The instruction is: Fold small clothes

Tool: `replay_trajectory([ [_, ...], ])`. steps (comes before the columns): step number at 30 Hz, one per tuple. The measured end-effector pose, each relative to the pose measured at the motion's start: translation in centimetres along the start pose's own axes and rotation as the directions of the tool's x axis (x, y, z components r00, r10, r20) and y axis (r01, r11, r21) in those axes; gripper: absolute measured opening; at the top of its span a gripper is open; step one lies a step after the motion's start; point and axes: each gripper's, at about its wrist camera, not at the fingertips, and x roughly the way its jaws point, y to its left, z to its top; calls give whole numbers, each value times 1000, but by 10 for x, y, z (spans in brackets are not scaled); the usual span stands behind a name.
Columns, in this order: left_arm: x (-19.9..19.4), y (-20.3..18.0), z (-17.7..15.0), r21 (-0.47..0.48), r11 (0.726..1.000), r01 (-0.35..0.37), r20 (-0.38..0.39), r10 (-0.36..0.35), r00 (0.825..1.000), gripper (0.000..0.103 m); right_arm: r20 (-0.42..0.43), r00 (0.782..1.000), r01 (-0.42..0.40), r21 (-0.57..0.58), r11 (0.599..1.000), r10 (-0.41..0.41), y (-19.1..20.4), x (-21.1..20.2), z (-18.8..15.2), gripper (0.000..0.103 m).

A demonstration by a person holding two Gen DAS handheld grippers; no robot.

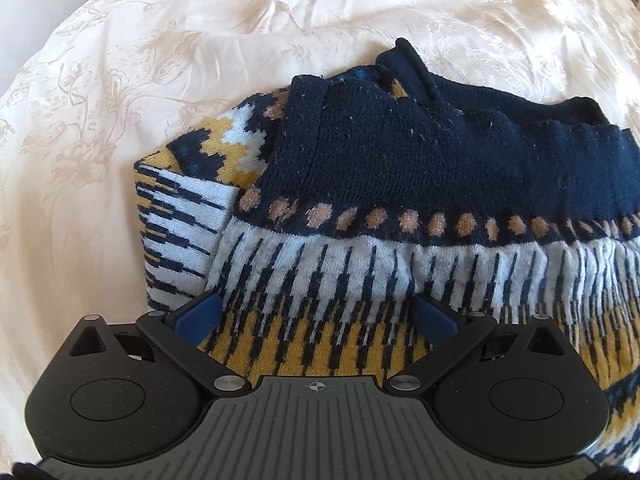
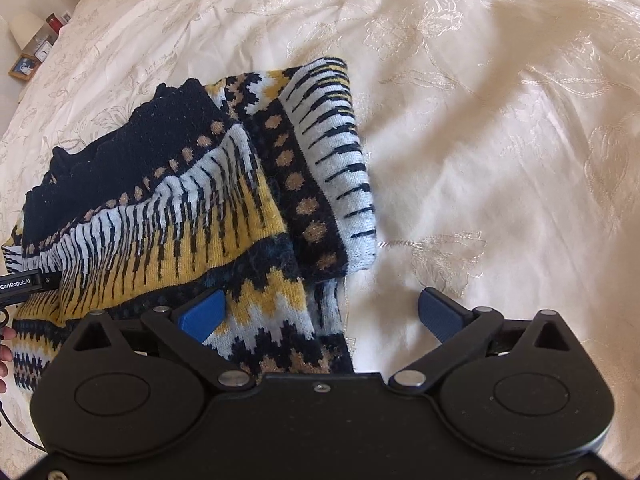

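Left wrist view. Left gripper (image 1: 316,316) spread wide, blue pads (image 1: 200,316) apart, nothing clamped. Directly between and ahead of the fingers: navy, white and mustard patterned knitted sweater (image 1: 360,208), partly folded on the cream embroidered bedspread (image 1: 160,60). Plain navy panel furthest ahead, row of tan dots and white fringe pattern nearer, one striped folded edge to the left of the fingers. Whether the pads touch the knit: cannot tell.

Handling, judged: thick soft knit, limp, fairly bulky, not slippery, not fragile. Likely to sag and bunch if lifted by one point; best pinched at a doubled edge or corner, one per gripper.

Right wrist view. Right gripper (image 2: 322,316) also wide open, empty. Left pad (image 2: 204,314) over the sweater's zigzag-patterned edge, right pad over bare bedspread. Shown here only: striped flap with tan dots (image 2: 336,168) draped ahead of the fingers, the sweater's right border, the left gripper's tip at far left, bedside clutter (image 2: 32,48) far ahead-left. Left view alone shows the striped left edge.
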Motion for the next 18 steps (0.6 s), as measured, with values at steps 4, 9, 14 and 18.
replay_trajectory([
  [4, -4, 4, -2, 0, 1000, 13, 5, -13, 1000, 102, -29, 998, -51, 9, 999, 52, -12, 7, 3, 102],
  [9, -38, 10, -5, -65, 995, 73, 31, -71, 997, 98, -31, 994, -105, -16, 994, 105, -22, 11, 3, 103],
  [14, -70, -20, -1, -10, 998, 60, 64, -59, 996, 98, -6, 991, -135, -70, 988, 135, -27, 12, 2, 103],
  [18, -70, -49, 7, 44, 996, 76, 45, -78, 996, 98, 16, 988, -153, -89, 984, 155, -27, 10, -1, 103],
])
